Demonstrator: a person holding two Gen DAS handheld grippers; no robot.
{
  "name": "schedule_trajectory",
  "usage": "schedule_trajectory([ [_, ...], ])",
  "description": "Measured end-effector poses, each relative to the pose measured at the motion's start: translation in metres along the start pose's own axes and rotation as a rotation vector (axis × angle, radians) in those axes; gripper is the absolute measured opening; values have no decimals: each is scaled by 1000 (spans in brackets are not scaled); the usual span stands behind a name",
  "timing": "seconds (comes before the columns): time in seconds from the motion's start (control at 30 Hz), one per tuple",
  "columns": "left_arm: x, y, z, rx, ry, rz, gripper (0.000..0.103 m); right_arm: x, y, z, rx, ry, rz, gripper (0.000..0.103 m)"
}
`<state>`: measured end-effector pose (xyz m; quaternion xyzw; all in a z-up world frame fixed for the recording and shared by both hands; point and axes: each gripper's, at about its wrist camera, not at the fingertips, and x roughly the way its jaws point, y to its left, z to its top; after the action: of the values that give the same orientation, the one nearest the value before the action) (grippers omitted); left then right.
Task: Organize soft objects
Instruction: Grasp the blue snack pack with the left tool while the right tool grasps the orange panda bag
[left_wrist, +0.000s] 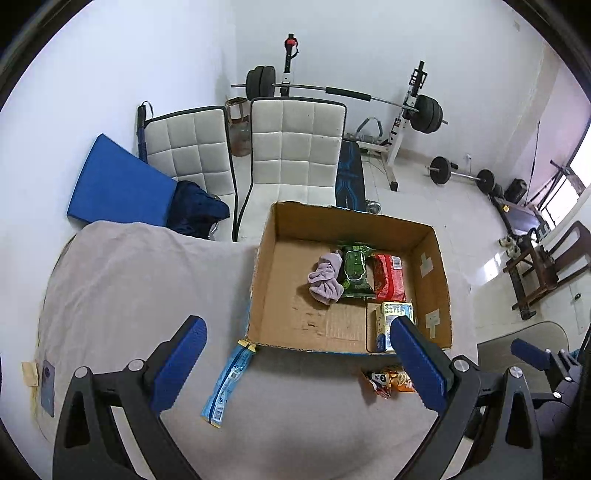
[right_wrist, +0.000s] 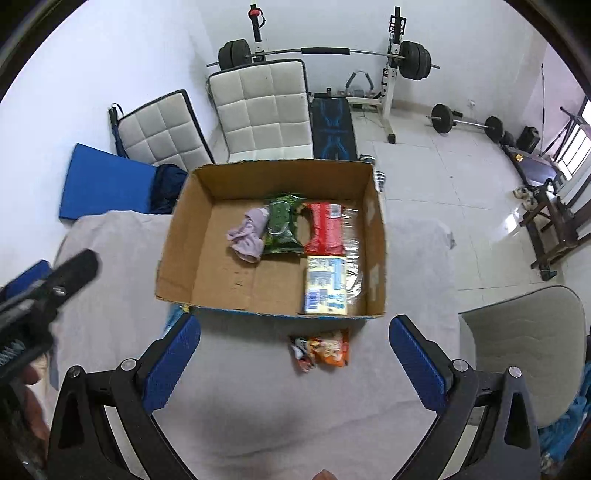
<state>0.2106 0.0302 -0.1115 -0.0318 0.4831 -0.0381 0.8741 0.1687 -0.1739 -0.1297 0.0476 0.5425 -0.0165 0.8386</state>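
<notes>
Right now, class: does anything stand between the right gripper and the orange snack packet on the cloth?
Nothing visible does. The orange snack packet lies on bare cloth just ahead of the open right gripper. The cardboard box sits beyond the packet, not in between.

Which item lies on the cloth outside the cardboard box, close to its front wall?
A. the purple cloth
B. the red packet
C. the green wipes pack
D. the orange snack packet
D: the orange snack packet lies on the grey cloth in front of the cardboard box, while the red packet, purple cloth and green wipes pack lie inside.
</notes>
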Motion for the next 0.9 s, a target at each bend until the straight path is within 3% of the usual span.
schedule_trajectory([
  [0.13,19,14,-15,-43,44,2,102,38,-22,-14,39,95,-35,103],
  [0.23,53,27,-37,-65,118,60,102,82,-40,-30,84,199,-56,103],
  [0.37,96,45,-66,-80,226,111,102,148,-66,-56,236,333,19,103],
  [0.53,133,71,-91,-115,317,127,102,211,-75,-80,407,412,85,103],
  [0.6,146,78,-93,-120,342,132,102,230,-74,-85,450,430,89,98],
  [0.63,153,83,-94,-127,356,128,102,238,-73,-88,469,438,95,89],
  [0.67,162,88,-95,-136,370,132,102,244,-72,-89,476,449,91,72],
  [0.7,170,93,-96,-141,382,126,102,249,-71,-91,478,457,90,65],
  [0.9,214,107,-97,-117,445,113,102,247,-67,-96,428,459,131,58],
])
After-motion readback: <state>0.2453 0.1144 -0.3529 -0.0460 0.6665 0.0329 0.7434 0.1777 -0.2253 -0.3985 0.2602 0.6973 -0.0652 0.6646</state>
